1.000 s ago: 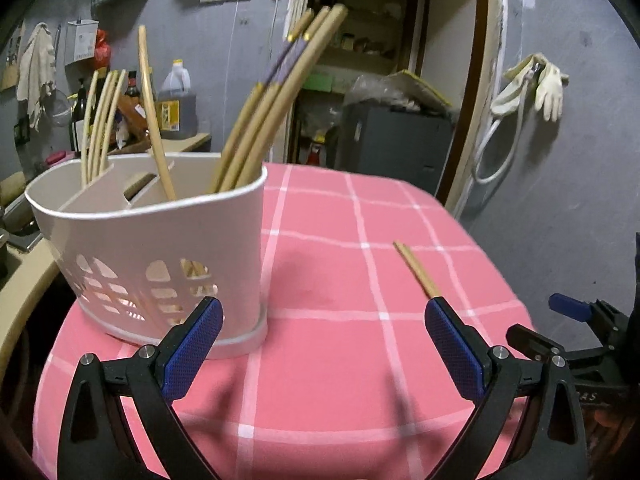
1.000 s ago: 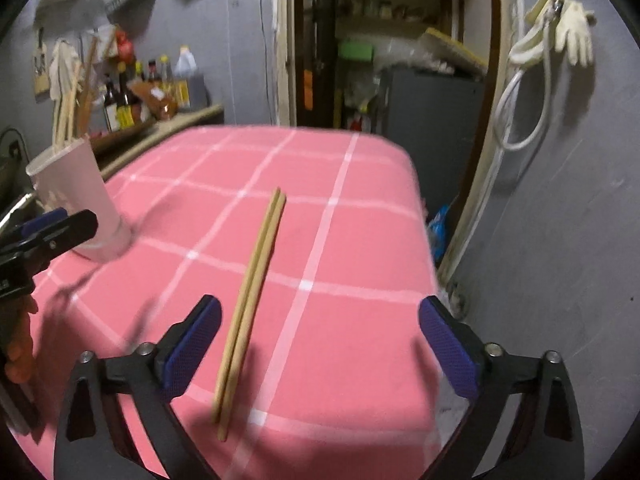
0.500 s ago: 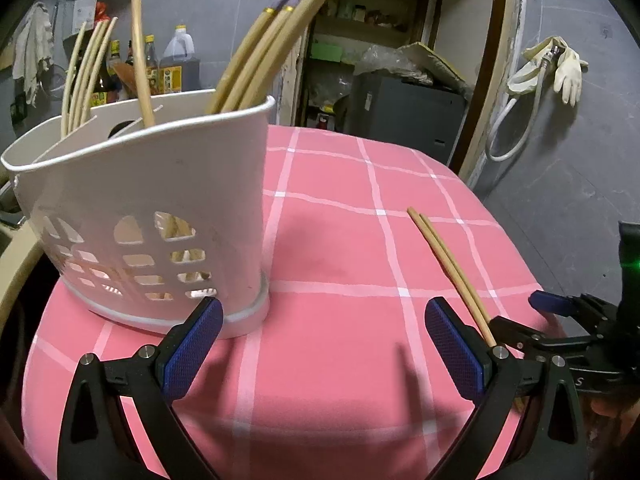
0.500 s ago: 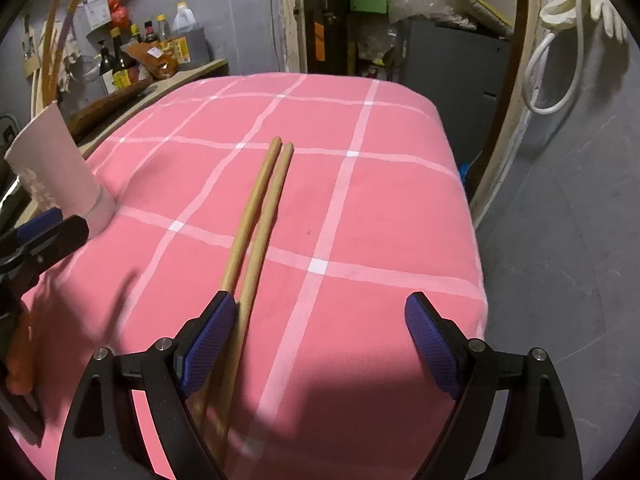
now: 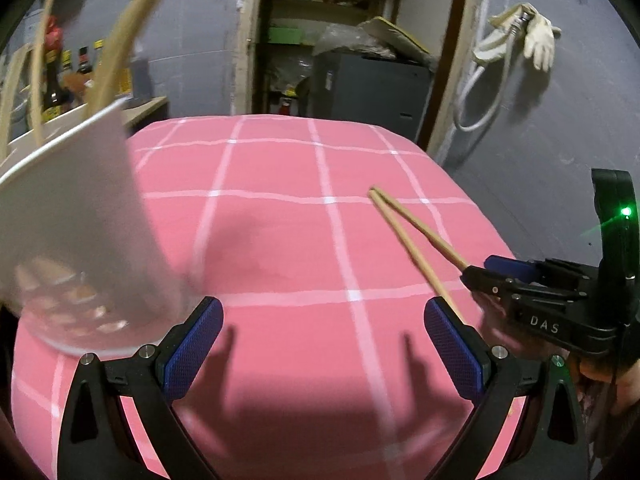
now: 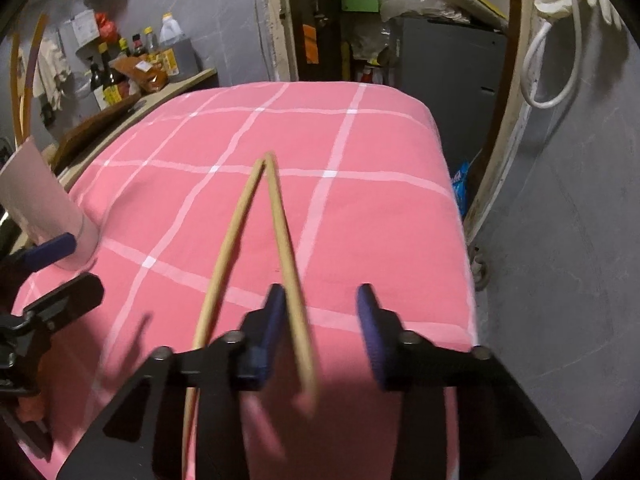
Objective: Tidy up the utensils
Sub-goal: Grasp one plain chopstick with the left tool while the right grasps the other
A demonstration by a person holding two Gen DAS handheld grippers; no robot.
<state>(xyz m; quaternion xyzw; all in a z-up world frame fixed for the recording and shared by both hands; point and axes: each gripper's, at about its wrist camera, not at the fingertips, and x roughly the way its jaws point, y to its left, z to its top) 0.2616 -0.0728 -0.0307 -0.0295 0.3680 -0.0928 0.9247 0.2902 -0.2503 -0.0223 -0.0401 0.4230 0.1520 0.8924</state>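
Observation:
Two wooden chopsticks (image 6: 256, 216) lie on the pink checked tablecloth (image 6: 360, 208), tips together at the far end, splayed apart near me. My right gripper (image 6: 320, 332) is partly closed and blurred; one chopstick (image 6: 294, 300) runs between its jaws, the other (image 6: 218, 276) passes outside its left finger. In the left wrist view the chopsticks (image 5: 404, 228) reach to the right gripper (image 5: 504, 276). My left gripper (image 5: 320, 344) is open and empty beside the white utensil basket (image 5: 76, 224), which holds several chopsticks.
The basket edge (image 6: 40, 204) and the left gripper's finger (image 6: 48, 252) show at the left of the right wrist view. A counter with bottles (image 6: 136, 64) stands behind. The table's right edge (image 6: 460, 216) drops to the grey floor.
My right gripper has moved forward over the chopsticks and narrowed its jaws; the chopsticks have splayed apart at the near end. My left gripper has swung right, away from the basket.

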